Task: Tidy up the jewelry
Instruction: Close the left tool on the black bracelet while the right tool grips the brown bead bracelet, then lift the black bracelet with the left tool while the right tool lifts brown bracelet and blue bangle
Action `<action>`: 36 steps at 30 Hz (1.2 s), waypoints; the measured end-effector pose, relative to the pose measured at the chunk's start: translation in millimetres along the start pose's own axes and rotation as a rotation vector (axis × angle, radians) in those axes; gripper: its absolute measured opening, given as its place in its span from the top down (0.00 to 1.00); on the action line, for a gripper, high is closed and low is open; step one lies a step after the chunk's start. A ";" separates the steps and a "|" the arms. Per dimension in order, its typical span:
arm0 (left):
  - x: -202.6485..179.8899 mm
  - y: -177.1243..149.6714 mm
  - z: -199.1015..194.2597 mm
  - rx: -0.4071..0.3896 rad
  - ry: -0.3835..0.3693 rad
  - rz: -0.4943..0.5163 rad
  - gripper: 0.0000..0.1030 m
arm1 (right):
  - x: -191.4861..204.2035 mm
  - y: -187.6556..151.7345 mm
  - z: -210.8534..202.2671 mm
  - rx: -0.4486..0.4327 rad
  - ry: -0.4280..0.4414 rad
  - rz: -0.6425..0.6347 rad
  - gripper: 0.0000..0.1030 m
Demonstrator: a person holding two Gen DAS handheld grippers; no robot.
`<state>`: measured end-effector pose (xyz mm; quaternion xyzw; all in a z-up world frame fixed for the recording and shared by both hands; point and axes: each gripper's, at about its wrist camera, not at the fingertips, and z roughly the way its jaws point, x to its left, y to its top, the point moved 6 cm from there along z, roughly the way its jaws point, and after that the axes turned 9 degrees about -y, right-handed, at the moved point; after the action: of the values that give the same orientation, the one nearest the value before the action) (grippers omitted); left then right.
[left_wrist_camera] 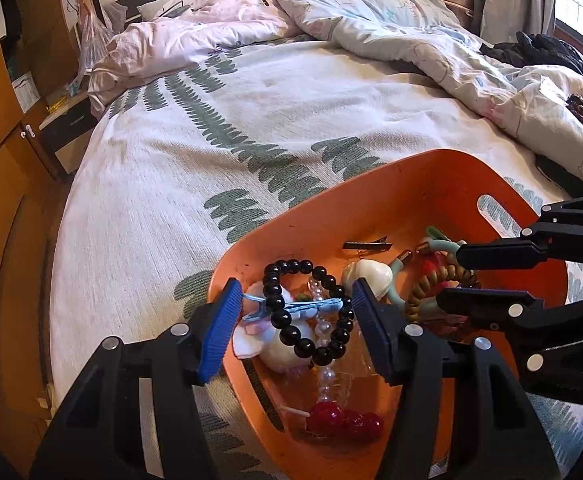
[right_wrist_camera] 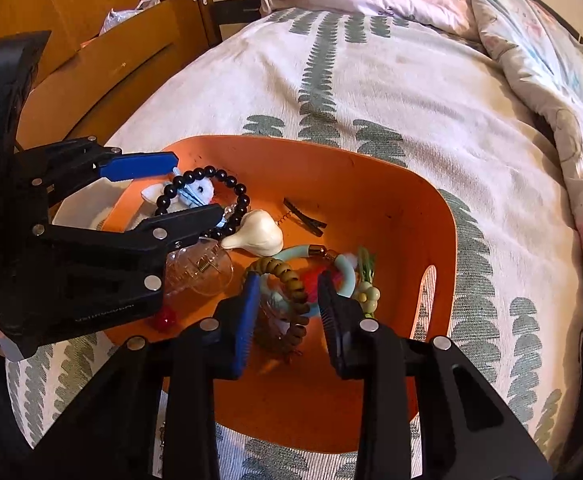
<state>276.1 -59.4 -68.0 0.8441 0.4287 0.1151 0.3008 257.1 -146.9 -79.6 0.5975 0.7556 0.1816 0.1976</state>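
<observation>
Both grippers hang spread over the orange basket (left_wrist_camera: 423, 176) low in frame, the left gripper (left_wrist_camera: 291, 320) straddling the black bead bracelet (left_wrist_camera: 311, 312), the right gripper (right_wrist_camera: 287, 312) around the coiled hair tie (right_wrist_camera: 291, 292), so picking looks underway, needing each to close next

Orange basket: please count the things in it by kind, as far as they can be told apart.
Bracelets: 2, black beads and clear beads
Clips: 3, dark clip, white clip, clear clip
Hair ties: 2, coil tie, mint tie
Red berries: 1
Plush: 1
Total: 9; the tangle by the coil tie may hide more.
</observation>
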 end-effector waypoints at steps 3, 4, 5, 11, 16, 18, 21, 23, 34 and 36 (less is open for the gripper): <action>-2.0 0.5 2.5 0.008 0.009 0.012 0.44 | 4.0 0.3 2.9 0.014 0.005 -0.009 0.70; -2.3 0.7 2.7 0.010 0.004 0.011 0.45 | 5.2 0.5 4.4 0.023 0.006 -0.010 0.72; -2.3 0.5 4.6 0.022 -0.001 0.008 0.50 | 5.8 0.8 5.4 0.027 0.000 -0.013 0.73; 0.5 -0.7 8.2 0.036 0.000 -0.002 0.57 | 3.4 0.3 7.0 0.050 0.004 -0.002 0.80; 0.8 0.2 7.9 0.039 0.010 -0.001 0.61 | 2.4 1.2 4.3 0.043 0.001 0.001 0.83; 0.7 0.7 6.7 0.035 0.005 0.001 0.64 | 4.9 0.8 4.0 0.048 -0.006 -0.013 0.84; -0.1 1.7 4.9 0.030 0.003 0.003 0.68 | 8.3 -0.4 3.5 0.049 -0.014 -0.025 0.88; -0.7 2.6 3.8 0.027 0.008 0.005 0.76 | 10.0 -0.9 3.3 0.050 -0.015 -0.028 0.88; -6.2 3.7 -1.1 0.008 -0.003 0.029 0.90 | 1.9 3.5 -2.1 0.031 -0.010 0.001 0.88; -7.5 5.0 -3.5 0.001 -0.003 0.033 0.90 | -0.9 5.4 -5.2 0.019 -0.008 0.016 0.88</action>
<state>273.2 -66.2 -61.7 0.8514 0.4140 0.1187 0.2993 259.1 -146.8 -72.4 0.6062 0.7516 0.1735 0.1937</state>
